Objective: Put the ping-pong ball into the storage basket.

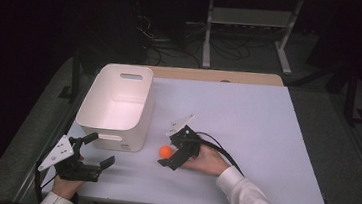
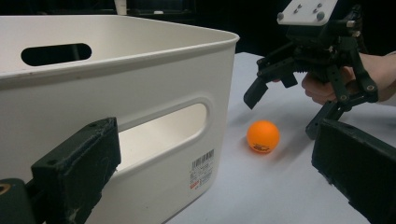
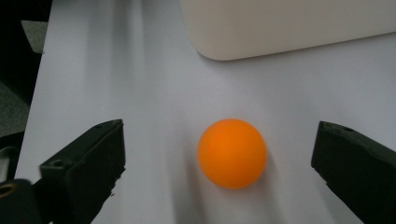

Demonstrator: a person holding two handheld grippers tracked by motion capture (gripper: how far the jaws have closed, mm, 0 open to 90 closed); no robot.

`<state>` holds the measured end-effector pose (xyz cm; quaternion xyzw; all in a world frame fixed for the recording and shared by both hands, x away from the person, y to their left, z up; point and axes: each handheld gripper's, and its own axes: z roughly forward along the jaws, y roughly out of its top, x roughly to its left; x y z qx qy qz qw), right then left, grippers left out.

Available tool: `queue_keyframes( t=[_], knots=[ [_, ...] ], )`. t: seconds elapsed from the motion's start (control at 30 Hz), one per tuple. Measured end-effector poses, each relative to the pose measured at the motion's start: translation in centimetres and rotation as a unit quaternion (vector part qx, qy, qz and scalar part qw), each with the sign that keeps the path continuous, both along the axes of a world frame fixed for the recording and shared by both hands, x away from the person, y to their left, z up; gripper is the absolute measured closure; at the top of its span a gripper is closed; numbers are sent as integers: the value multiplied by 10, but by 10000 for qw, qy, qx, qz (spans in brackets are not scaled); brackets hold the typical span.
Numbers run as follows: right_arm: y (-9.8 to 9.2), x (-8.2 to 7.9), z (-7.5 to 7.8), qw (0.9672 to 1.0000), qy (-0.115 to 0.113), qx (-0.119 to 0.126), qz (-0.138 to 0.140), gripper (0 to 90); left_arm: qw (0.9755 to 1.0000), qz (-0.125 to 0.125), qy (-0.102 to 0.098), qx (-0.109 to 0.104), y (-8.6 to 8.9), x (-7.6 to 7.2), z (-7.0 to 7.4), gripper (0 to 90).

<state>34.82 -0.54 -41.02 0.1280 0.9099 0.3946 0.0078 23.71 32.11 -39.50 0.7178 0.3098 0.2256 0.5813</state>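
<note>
A small orange ball (image 1: pixel 165 151) lies on the white table (image 1: pixel 246 128), just right of the front corner of a white plastic bin (image 1: pixel 113 105). My right gripper (image 1: pixel 169 151) is open and low over the table, one jaw on each side of the ball, neither touching it. In the right gripper view the ball (image 3: pixel 231 153) sits between the jaws of the right gripper (image 3: pixel 220 161). My left gripper (image 1: pixel 102 148) is open at the bin's front wall, holding nothing. In the left gripper view the left gripper (image 2: pixel 215 186) faces the bin (image 2: pixel 116 84), the ball (image 2: pixel 263 136) and the right gripper (image 2: pixel 285 112).
The bin has handle slots and a barcode sticker (image 2: pixel 202 169) on its near wall; its inside looks bare. The table's front edge runs just below both hands. Dark floor, cables and a metal frame (image 1: pixel 246 33) lie beyond the far edge.
</note>
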Motion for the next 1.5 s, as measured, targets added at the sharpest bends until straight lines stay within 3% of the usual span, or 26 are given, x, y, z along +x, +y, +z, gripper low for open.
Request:
queue_keyframes(
  t=[0.43, 0.67, 0.8, 0.87, 1.03, 1.37, 1.5],
  knots=[
    [2, 5, -9, 9997, 68, -215, 22, 137, 10000, -1, 11, 7, 0, 0, 0, 8],
    [3, 9, -14, 9994, 166, -256, 188, 258, 10000, 4, 12, -15, 0, 0, 0, 9],
    [4, 9, -15, 9991, 264, -264, 196, 264, 10000, 7, 14, -16, 0, 0, 0, 9],
    [4, 10, -16, 9993, 178, -244, 215, 272, 10000, 13, 17, -10, 0, 0, 0, 9],
    [4, 11, -16, 9993, 252, -193, 206, 308, 10000, 16, 4, 2, 0, 0, 0, 9],
    [5, 12, -18, 9995, 204, -174, 165, 479, 10000, 16, 14, 11, 0, 0, 0, 9],
    [4, 11, -17, 9995, 180, -212, 179, 489, 10000, 15, 13, 3, 0, 0, 0, 9]
  ],
)
